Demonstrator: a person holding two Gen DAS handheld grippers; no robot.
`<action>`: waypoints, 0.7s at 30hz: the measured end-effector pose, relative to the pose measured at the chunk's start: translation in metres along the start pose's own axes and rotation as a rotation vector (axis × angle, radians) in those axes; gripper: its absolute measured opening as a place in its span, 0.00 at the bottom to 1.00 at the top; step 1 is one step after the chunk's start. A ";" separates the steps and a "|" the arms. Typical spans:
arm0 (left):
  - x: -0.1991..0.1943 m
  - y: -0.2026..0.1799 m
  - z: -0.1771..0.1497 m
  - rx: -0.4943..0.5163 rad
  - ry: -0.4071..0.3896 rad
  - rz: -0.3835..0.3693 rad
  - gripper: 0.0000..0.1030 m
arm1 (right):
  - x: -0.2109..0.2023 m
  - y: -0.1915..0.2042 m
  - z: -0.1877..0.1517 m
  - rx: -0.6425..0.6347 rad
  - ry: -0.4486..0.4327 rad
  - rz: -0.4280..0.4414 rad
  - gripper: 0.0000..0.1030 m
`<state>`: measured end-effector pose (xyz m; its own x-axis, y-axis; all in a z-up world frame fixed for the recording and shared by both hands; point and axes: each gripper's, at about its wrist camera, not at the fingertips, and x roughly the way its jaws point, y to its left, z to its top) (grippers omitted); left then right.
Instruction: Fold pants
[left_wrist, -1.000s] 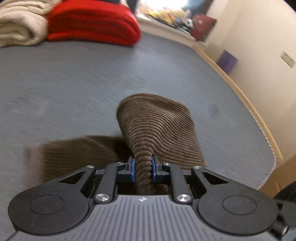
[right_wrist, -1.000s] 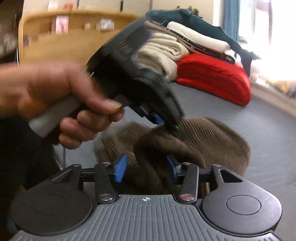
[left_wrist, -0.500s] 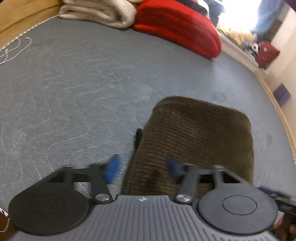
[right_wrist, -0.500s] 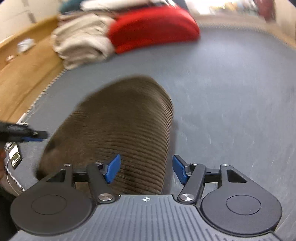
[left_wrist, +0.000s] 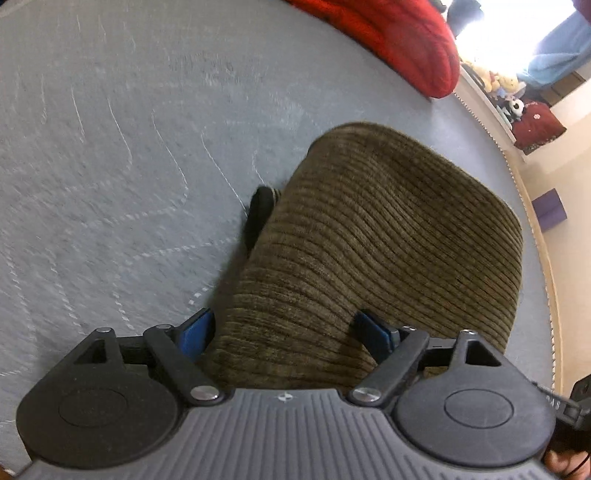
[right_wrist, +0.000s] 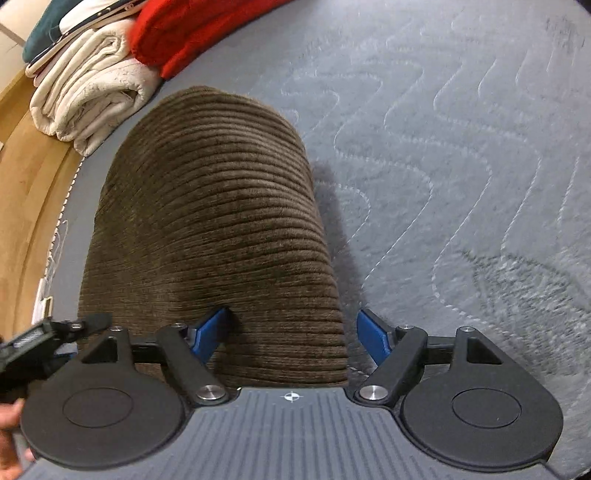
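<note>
Mattress (left_wrist: 110, 147): a grey quilted surface filled both wrist views and carried everything else.
Stacked laundry: a red folded bundle (right_wrist: 192, 33) and a cream folded blanket (right_wrist: 88, 88) sat at the far edge, well apart from the work.
Pants (right_wrist: 210, 206): brown corduroy lay on the mattress as a compact folded block, near its wooden-framed edge; a dark bit of fabric (left_wrist: 258, 214) poked out at one side.
Left gripper (left_wrist: 284, 332): fingers spread wide and released, straddling the near edge of the pants, grasping nothing.
Right gripper (right_wrist: 291, 332): fingers likewise parted and released over the near end of the block, one pad (right_wrist: 210, 328) touching the cloth, the other over bare mattress.
Step in hand: judged to be the let-go after a fold was laid down.
Next move: probably pressing the block flat or tucking in the stray dark bit, which would call for a low, gentle approach so the layers do not slide.
</note>
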<state>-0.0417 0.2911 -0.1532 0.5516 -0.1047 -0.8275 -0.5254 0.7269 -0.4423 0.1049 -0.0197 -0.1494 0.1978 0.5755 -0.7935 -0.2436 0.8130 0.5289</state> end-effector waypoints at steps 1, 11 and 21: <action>0.004 -0.001 0.001 -0.006 0.007 -0.011 0.86 | 0.001 -0.001 0.000 -0.007 0.007 0.013 0.76; 0.009 -0.025 0.007 0.058 -0.039 -0.011 0.58 | -0.031 0.014 0.003 -0.129 -0.135 0.070 0.33; 0.014 -0.098 -0.014 0.328 -0.132 -0.257 0.49 | -0.118 -0.002 0.015 -0.263 -0.486 -0.106 0.26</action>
<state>0.0090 0.2087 -0.1263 0.7269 -0.2383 -0.6441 -0.1381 0.8680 -0.4770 0.0964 -0.0880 -0.0521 0.6337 0.5174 -0.5751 -0.4152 0.8548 0.3115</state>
